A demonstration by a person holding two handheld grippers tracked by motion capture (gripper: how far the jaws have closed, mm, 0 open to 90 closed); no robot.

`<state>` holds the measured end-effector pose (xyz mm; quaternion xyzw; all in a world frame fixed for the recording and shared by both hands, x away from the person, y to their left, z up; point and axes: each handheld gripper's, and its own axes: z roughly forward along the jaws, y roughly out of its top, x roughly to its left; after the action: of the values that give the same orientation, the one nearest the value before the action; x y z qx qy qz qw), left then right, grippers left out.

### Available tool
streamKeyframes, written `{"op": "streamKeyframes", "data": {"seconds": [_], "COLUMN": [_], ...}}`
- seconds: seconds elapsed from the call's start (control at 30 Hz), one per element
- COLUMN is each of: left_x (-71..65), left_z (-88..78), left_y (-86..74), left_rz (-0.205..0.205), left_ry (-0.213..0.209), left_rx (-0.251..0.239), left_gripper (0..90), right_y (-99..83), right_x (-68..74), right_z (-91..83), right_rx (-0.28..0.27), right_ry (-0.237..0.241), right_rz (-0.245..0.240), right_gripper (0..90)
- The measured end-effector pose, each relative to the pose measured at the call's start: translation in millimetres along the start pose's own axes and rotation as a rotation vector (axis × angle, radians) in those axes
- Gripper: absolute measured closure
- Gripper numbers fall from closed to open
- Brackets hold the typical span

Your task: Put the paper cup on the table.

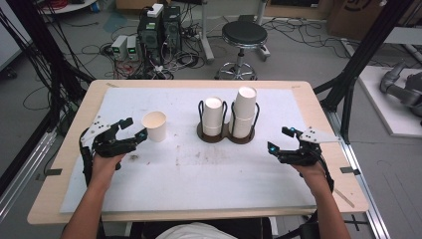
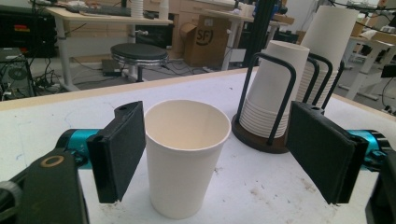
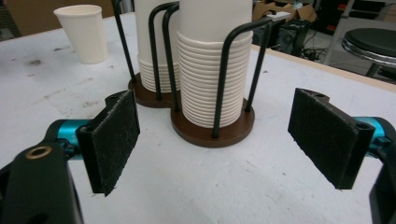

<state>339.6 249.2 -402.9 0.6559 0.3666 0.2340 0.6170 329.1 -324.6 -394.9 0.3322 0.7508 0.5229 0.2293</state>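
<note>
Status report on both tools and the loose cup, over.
Left tool open, straddling upright loose cup. Right tool open, empty, facing cup rack. Nothing between.

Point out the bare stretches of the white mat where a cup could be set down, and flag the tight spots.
Free: the near half of the white mat, between the left gripper and right gripper; also the far strip behind the cup holder. Crowded: around the single cup, which stands between the open left jaws, and at the holder's two stacks.
</note>
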Motion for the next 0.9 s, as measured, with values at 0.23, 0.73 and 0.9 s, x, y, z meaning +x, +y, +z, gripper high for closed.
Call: {"op": "streamKeyframes", "data": {"seconds": [0.23, 0.73, 0.9], "left_x": [-0.2, -4.1, -2.9], "left_z": [-4.9, -6.7, -5.4], "left_y": [1.5, -0.7, -0.8], "left_rz": [0.007, 0.016, 0.014], "left_ry": [0.007, -0.006, -0.005], "left_rx": [-0.009, -0.009, -0.009], "left_gripper": [20.6, 20.7, 20.7], "right_y": [-3.2, -1.7, -2.5], "right_x": [-2.8, 3.1, 3.3], "right_z": [-4.7, -4.4, -3.7], "right_rx": [-0.005, 0.009, 0.015], "right_ry": [-0.044, -0.049, -0.046], "right_rz": [0.004, -0.005, -0.003], "right_gripper": [17.0, 17.0, 17.0]}}
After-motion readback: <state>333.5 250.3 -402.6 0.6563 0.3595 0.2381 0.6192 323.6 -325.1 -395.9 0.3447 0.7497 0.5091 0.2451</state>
